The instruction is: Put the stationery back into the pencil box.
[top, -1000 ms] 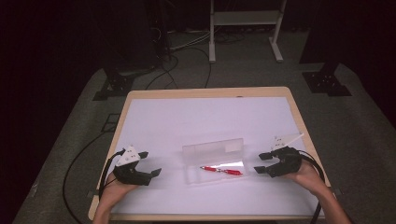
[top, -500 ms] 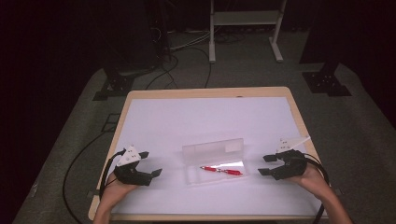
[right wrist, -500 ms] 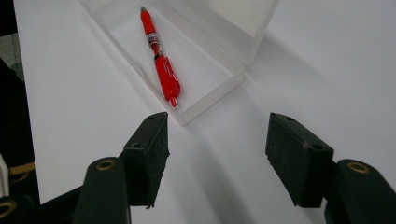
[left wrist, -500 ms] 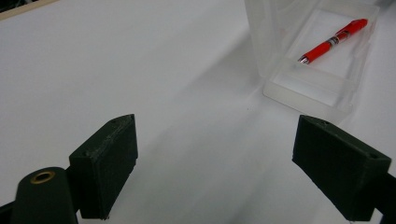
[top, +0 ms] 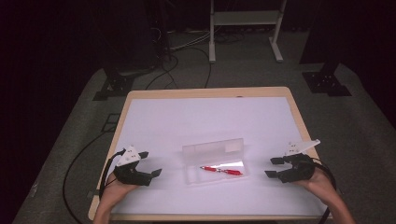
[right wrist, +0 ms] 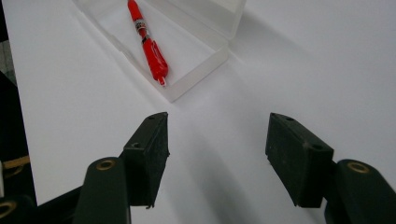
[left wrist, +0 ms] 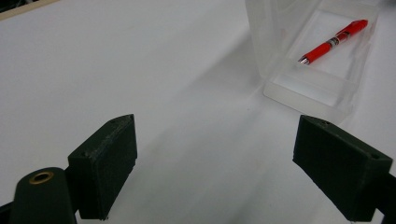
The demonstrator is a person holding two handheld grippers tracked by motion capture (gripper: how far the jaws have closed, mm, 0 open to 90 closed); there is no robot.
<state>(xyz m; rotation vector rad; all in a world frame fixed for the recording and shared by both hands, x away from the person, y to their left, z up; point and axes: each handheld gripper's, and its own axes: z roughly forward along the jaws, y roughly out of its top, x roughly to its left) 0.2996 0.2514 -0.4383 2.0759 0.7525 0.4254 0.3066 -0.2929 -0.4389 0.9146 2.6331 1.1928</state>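
The left gripper (top: 148, 164) and right gripper (top: 272, 167) are held wide open and empty near the front corners of the bench (top: 205, 116). Between them, the clear case (top: 215, 161) is seen open, with the red pen (top: 222, 170) laid inside. Closing is judged outstanding.

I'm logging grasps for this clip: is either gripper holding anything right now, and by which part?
Nothing is held. The left gripper and right gripper are both open over bare table, apart from the clear case where the red pen lies.
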